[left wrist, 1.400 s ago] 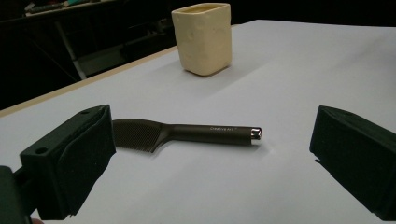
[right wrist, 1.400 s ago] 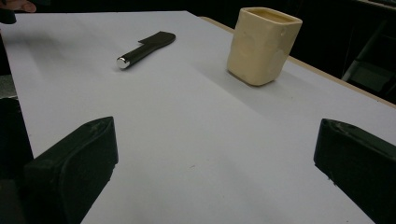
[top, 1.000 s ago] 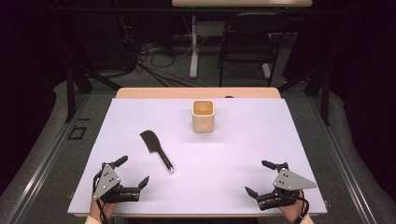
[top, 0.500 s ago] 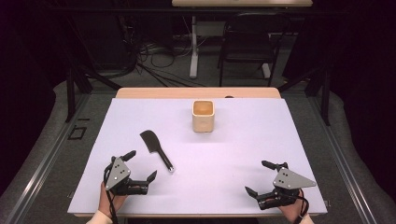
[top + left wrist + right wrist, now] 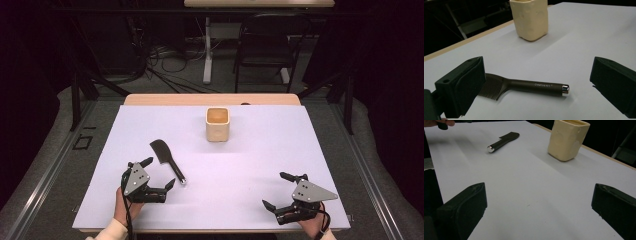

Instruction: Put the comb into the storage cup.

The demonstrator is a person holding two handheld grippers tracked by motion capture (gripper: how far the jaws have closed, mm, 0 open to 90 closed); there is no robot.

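Holding my left gripper [image 5: 158,173] jaws spread wide, near-left on the white table [image 5: 250,150]; dark comb [image 5: 167,160] lies flat just beyond it, handle between the jaws in the left gripper view, untouched. Right gripper [image 5: 284,191], near-right, likewise open, well apart. Comb teeth partly hidden behind one jaw. Cream squarish cup [image 5: 217,124] stands far-centre.

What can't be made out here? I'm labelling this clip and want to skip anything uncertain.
- Comb: in the left gripper view, part of its teeth sits behind the left gripper's near jaw pad.
- Handle lettering: too small and blurred to read for sure.
- Cream cup: its rim is cut off by the top edge in the left gripper view; its bottom inside is unclear in the high view.
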